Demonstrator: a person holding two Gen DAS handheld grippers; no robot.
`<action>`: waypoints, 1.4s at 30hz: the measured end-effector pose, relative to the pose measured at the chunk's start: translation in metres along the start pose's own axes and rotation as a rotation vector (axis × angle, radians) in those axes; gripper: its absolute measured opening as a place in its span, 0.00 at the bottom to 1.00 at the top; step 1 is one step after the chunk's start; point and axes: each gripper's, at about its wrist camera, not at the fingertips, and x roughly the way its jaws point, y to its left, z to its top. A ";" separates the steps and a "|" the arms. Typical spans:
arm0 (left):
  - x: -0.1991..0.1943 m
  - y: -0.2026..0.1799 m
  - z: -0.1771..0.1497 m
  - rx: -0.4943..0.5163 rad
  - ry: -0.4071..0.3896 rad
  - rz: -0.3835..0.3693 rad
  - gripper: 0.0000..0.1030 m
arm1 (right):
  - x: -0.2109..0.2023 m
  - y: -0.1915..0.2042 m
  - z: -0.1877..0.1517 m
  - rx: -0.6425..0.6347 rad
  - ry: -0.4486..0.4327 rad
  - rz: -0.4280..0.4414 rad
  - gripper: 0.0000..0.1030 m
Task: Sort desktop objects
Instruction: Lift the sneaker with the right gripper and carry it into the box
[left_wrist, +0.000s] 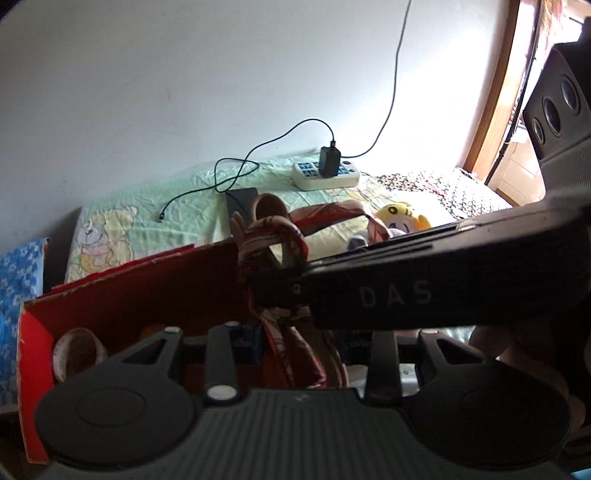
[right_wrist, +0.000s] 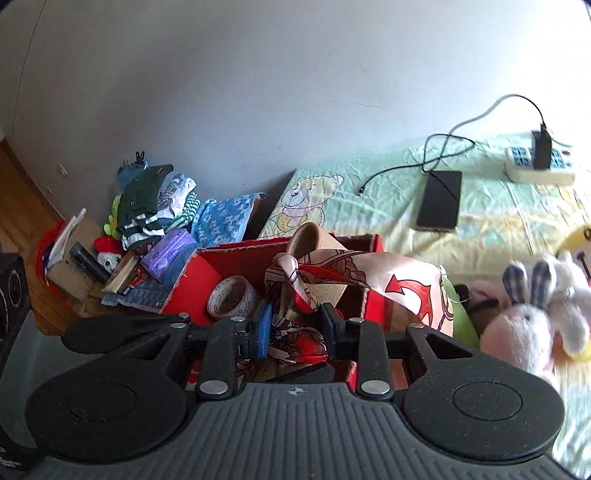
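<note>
A red cardboard box (left_wrist: 129, 291) (right_wrist: 199, 273) stands on the bed. Inside it lie a tape roll (left_wrist: 77, 350) (right_wrist: 232, 299) and a beige roll (right_wrist: 306, 238). A red-and-cream patterned scarf (left_wrist: 280, 232) (right_wrist: 369, 273) hangs bunched over the box and spills over its right wall. My right gripper (right_wrist: 296, 328) is shut on the scarf, and in the left wrist view it (left_wrist: 277, 288) reaches in from the right above the box. My left gripper (left_wrist: 299, 347) sits just below, its fingers spread, with the scarf hanging between them. Only its left blue pad (left_wrist: 251, 347) shows.
A power strip (left_wrist: 325, 173) (right_wrist: 539, 166) with charger and cable, and a black power bank (right_wrist: 439, 201), lie on the green sheet. Plush toys (right_wrist: 532, 321) crowd the box's right side. Clothes and books (right_wrist: 155, 206) are piled left of it. A hand (left_wrist: 517, 347) holds the right gripper.
</note>
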 end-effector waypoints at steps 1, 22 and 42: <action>0.005 0.014 -0.001 -0.025 0.007 -0.008 0.36 | 0.011 0.006 0.004 -0.027 0.022 -0.011 0.30; 0.105 0.117 -0.031 -0.313 0.362 -0.143 0.36 | 0.157 0.018 0.013 -0.142 0.428 -0.243 0.26; 0.117 0.135 -0.031 -0.337 0.439 -0.082 0.38 | 0.190 -0.007 0.006 -0.015 0.525 -0.203 0.33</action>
